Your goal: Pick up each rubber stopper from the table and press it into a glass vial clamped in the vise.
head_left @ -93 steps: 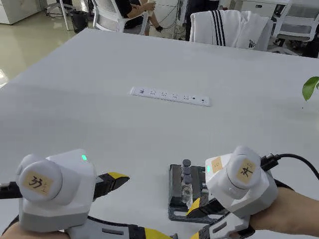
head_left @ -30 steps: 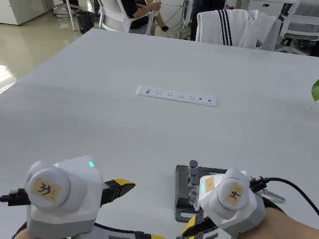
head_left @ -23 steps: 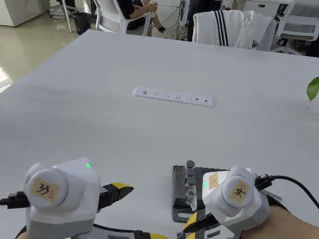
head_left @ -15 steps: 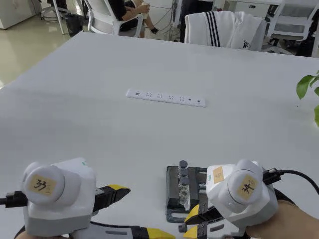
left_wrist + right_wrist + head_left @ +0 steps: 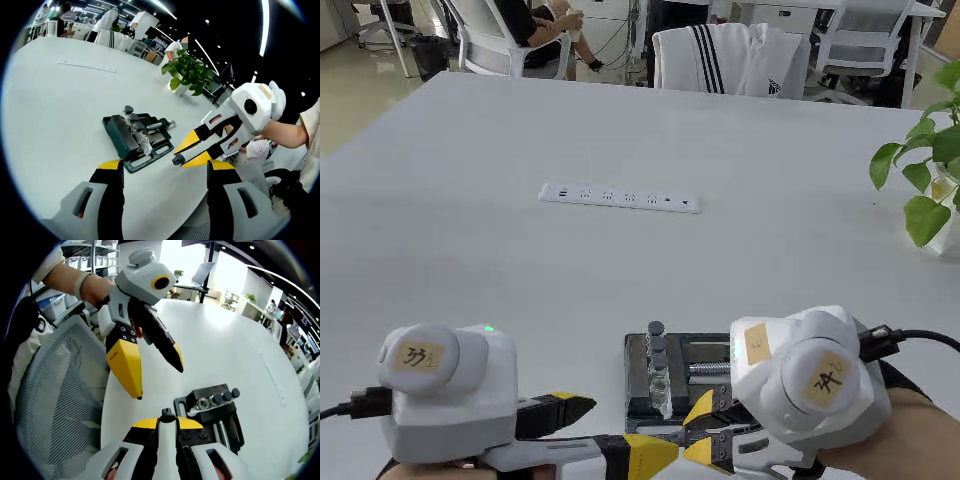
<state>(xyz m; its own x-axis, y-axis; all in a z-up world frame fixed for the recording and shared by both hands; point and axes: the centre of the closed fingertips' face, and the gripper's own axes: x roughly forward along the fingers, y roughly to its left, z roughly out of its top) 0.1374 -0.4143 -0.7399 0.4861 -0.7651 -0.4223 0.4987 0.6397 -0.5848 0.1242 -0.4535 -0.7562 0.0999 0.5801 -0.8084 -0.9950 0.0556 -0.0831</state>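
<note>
Holding one rubber stopper, with one vise close ahead.

By the head view, the right gripper (image 5: 692, 432) sat just beside the vise (image 5: 638, 392), the nearer of the two tools. In the left gripper view, the left gripper (image 5: 165, 167) had its jaws apart and empty, while the right's were clamped on the stopper (image 5: 178, 159). In the right gripper view, the row of vials (image 5: 225, 396) ran ahead and to the right: three capped, with clear glass nearest.

Your headset looks down from the desk's (image 5: 620, 130) near edge toward its far edge. Along that near edge your left claw (image 5: 165, 164) and right claw (image 5: 167, 421) cameras face each other, low and close; all three views share the vise (image 5: 636, 400).
</note>
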